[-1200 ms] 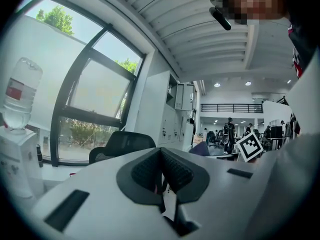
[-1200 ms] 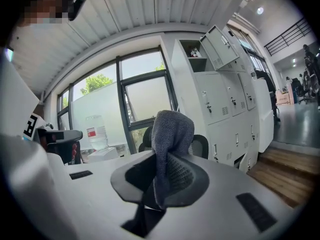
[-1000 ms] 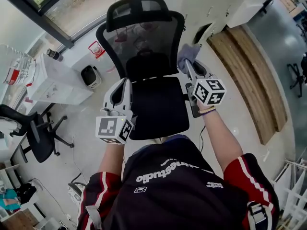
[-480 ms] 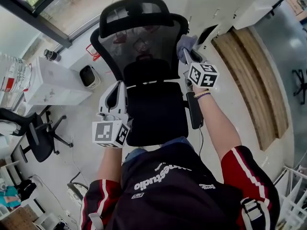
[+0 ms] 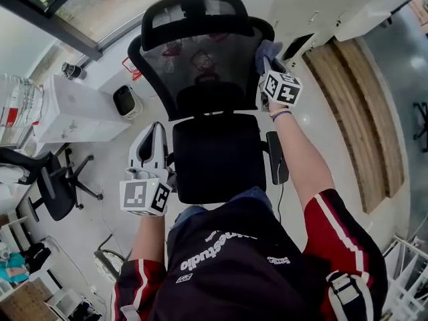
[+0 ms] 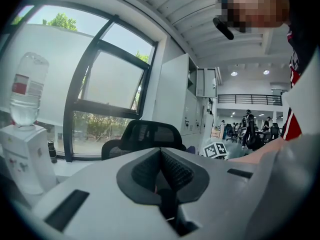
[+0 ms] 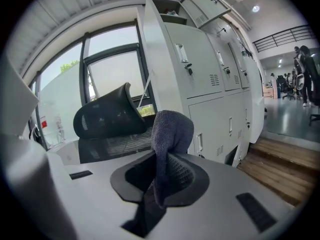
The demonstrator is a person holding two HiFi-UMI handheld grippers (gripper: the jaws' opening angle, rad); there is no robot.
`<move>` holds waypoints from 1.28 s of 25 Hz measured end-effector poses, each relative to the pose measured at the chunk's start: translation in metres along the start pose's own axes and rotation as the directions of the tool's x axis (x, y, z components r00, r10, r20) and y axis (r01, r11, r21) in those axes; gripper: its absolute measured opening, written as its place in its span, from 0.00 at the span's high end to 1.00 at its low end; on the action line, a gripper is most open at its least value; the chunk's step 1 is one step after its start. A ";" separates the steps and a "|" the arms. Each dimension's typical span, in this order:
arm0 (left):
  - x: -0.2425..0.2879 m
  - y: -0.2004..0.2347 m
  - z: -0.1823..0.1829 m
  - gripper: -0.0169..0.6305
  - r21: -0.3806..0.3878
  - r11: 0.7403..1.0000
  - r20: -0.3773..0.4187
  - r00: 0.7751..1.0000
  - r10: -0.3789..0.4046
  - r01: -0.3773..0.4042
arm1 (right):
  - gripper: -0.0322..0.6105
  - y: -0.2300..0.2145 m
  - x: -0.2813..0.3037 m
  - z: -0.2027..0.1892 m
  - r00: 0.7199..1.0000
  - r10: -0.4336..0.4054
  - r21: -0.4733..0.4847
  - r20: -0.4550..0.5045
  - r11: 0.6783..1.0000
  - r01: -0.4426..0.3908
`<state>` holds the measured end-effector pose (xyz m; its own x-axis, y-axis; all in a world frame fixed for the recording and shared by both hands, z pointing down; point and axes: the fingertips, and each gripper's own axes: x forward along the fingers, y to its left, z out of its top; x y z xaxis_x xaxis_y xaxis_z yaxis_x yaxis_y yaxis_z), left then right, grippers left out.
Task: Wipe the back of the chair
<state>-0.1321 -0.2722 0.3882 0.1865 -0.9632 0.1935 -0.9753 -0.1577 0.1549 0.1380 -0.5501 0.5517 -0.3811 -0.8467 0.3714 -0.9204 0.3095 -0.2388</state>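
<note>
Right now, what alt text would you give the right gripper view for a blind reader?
The right hand-held gripper is shut on a grey cloth that stands up from its jaws. Beyond it, at the picture's left, is the black mesh office chair; white lockers stand at the right.

Prob. an office: mesh chair [image 5: 200, 65], metal lockers [image 7: 210, 74], water dispenser [image 6: 22, 156].

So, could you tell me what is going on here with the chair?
A person stands over a black mesh office chair, a claw in each hand. The right claw is shut on a grey cloth, held up by the right edge of the backrest near its top. The left claw is shut on nothing, low beside the seat's left side.
</note>
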 end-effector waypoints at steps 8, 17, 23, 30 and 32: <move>-0.003 0.016 -0.003 0.94 -0.010 0.999 -0.020 0.999 0.031 -0.031 | 0.85 -0.001 0.037 -0.007 0.999 -0.035 -0.031 -0.020 0.999 0.035; -0.019 0.053 0.001 0.94 -0.001 1.000 -0.029 0.999 0.031 -0.031 | 0.85 0.033 0.063 -0.015 0.998 -0.041 -0.034 -0.040 0.999 0.040; -0.036 0.094 0.008 0.94 -0.019 0.997 -0.020 0.997 0.073 -0.073 | 0.85 0.072 0.080 -0.019 0.999 -0.031 -0.040 -0.040 0.999 0.029; -0.056 0.131 0.013 0.94 -0.061 0.992 -0.004 0.994 0.108 -0.108 | 0.85 0.146 0.103 -0.028 0.997 0.041 -0.078 -0.060 0.996 -0.046; -0.060 0.140 0.015 0.94 -0.068 0.991 0.000 0.993 0.118 -0.118 | 0.85 0.171 0.111 -0.030 0.996 0.068 -0.079 -0.065 0.994 -0.073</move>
<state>-0.2814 -0.2396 0.3842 0.0703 -0.9750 0.2108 -0.9800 -0.0281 0.1969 -0.0638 -0.5781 0.5788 -0.4475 -0.7938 0.4119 -0.8942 0.4038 -0.1934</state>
